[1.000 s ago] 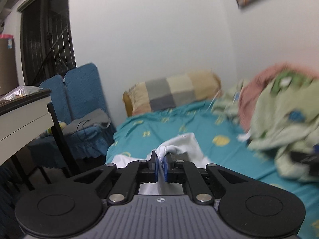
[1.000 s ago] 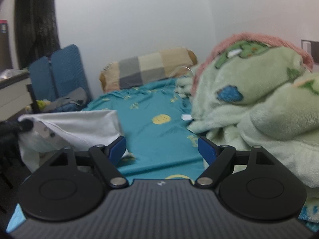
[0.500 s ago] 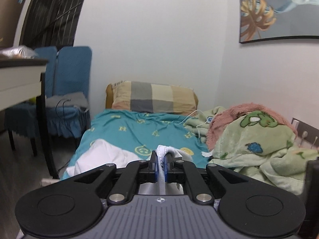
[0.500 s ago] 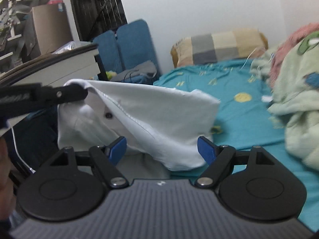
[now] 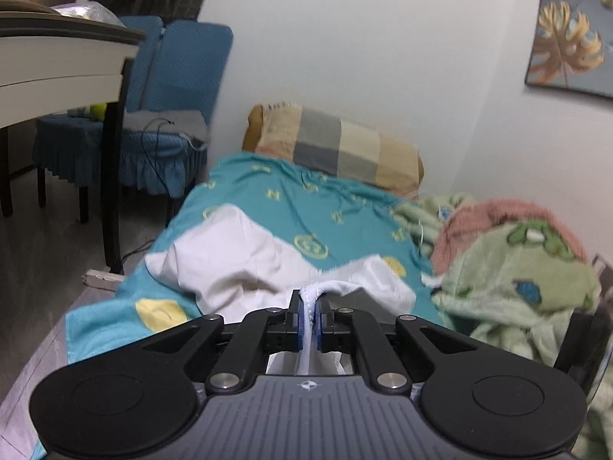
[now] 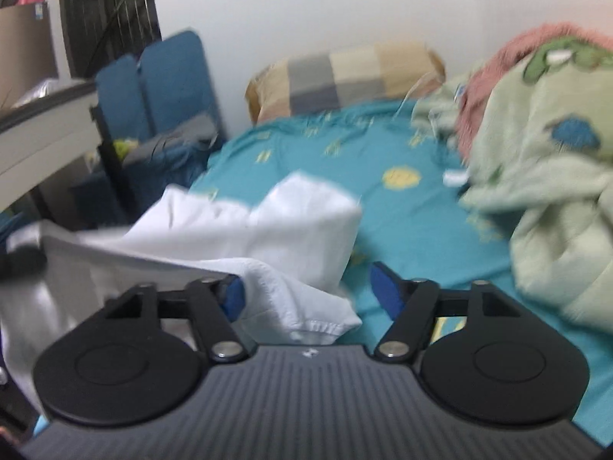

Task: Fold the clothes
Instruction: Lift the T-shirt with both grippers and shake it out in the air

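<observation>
White shirt [image 5: 237,264] lies crumpled on the teal bed [image 5: 306,207], its hem pinched in the left gripper [image 5: 306,322], jaws closed tight on the fabric. Pillow [image 5: 337,145] at the head of the bed, green blanket [image 5: 517,287] to the right, blue chair [image 5: 164,115] beside the bench [image 5: 65,61].

Right view, blurred: right gripper [image 6: 310,293] with jaws wide apart, holding nothing; a shirt [image 6: 268,230] fold lies between them, touching the left pad. Blanket [image 6: 555,176] heaped at right.
</observation>
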A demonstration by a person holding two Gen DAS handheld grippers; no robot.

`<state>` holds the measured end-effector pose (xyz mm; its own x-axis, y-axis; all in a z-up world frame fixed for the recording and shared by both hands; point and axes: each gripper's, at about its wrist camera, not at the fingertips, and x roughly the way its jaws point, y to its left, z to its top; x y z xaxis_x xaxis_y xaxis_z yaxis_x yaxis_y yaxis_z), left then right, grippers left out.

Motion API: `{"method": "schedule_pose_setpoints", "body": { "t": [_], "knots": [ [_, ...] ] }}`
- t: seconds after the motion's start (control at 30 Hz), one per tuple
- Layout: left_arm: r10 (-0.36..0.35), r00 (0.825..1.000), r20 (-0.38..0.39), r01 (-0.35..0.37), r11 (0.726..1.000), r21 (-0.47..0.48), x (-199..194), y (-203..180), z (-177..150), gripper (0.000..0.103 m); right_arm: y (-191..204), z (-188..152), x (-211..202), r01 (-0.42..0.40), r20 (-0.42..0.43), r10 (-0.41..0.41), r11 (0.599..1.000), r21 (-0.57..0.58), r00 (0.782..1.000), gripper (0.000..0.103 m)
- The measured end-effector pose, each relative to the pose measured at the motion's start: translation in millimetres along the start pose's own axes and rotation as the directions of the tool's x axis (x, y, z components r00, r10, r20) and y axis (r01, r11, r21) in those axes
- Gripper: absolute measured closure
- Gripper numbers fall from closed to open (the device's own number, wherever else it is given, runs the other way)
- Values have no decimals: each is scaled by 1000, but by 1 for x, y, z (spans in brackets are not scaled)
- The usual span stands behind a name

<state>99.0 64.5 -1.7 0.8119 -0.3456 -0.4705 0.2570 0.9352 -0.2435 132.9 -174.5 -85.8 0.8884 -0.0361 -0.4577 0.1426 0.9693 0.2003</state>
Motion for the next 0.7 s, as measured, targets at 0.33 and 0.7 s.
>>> {"method": "schedule_pose_setpoints", "body": {
  "t": [0.33,0.7],
  "knots": [
    [69,993,-99,-56,990,128,25,-24,-26,87,-14,20,-18,-135,42,133,989,55,990,93],
    [143,990,5,-139,952,271,25,-96,-56,41,-24,38,-58,-353,116,339,927,130,934,94]
  ]
}}
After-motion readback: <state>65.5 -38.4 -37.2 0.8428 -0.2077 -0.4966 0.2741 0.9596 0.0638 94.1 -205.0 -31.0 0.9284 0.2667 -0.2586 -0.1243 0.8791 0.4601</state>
